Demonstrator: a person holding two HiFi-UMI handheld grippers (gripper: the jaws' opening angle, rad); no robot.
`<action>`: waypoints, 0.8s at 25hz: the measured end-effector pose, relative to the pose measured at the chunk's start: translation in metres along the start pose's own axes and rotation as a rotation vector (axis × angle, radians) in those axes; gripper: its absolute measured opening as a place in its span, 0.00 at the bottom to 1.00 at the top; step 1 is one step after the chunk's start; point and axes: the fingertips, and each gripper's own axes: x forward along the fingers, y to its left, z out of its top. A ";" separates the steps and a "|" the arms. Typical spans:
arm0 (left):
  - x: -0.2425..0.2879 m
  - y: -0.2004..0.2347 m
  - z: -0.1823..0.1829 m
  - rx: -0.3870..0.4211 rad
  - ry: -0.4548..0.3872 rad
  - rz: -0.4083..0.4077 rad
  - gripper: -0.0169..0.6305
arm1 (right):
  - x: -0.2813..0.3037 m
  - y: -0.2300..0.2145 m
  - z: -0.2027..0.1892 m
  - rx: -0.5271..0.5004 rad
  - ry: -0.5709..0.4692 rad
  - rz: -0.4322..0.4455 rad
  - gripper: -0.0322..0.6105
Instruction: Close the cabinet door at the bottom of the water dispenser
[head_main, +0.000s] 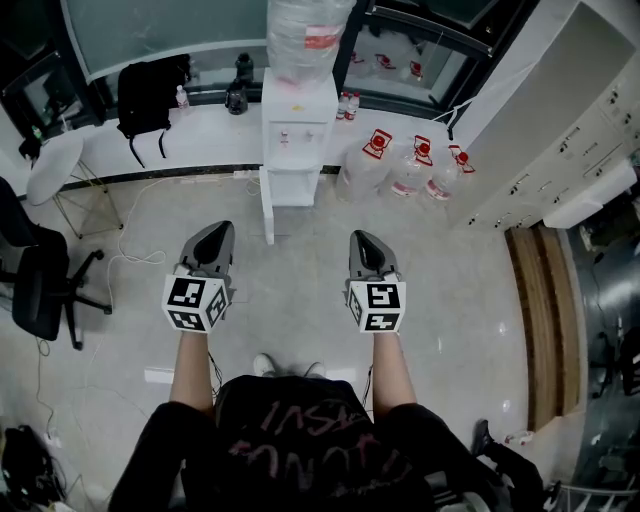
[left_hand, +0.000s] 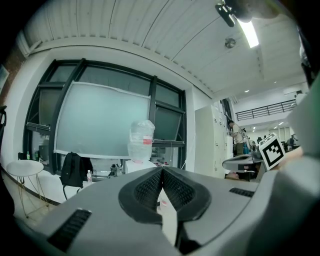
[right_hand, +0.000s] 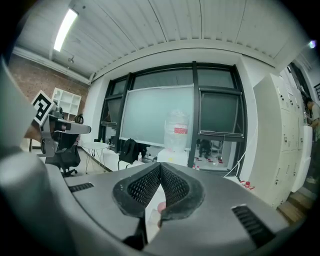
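Note:
The white water dispenser (head_main: 297, 130) stands against the far ledge with a clear bottle (head_main: 305, 35) on top. Its bottom cabinet door (head_main: 267, 207) is swung out toward me on the left side, and the cabinet opening (head_main: 295, 185) shows beside it. My left gripper (head_main: 213, 237) and right gripper (head_main: 362, 242) are held side by side over the floor, well short of the dispenser, both shut and empty. In the left gripper view the jaws (left_hand: 162, 172) meet below the bottle (left_hand: 141, 142). In the right gripper view the jaws (right_hand: 160, 170) meet in front of the dispenser (right_hand: 175, 155).
Several full water jugs (head_main: 405, 165) sit on the floor right of the dispenser. White lockers (head_main: 560, 150) line the right wall. A black backpack (head_main: 148, 95) rests on the ledge at left, near a round white table (head_main: 52, 165) and a black office chair (head_main: 40, 285).

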 end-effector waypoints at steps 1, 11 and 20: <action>0.000 0.003 -0.002 -0.002 0.001 -0.006 0.05 | 0.001 0.002 -0.001 -0.002 0.003 -0.006 0.07; 0.020 0.036 -0.029 -0.025 0.049 -0.033 0.05 | 0.029 0.012 -0.027 0.000 0.063 -0.040 0.07; 0.105 0.057 -0.045 -0.027 0.100 -0.006 0.05 | 0.117 -0.039 -0.035 0.024 0.072 -0.002 0.07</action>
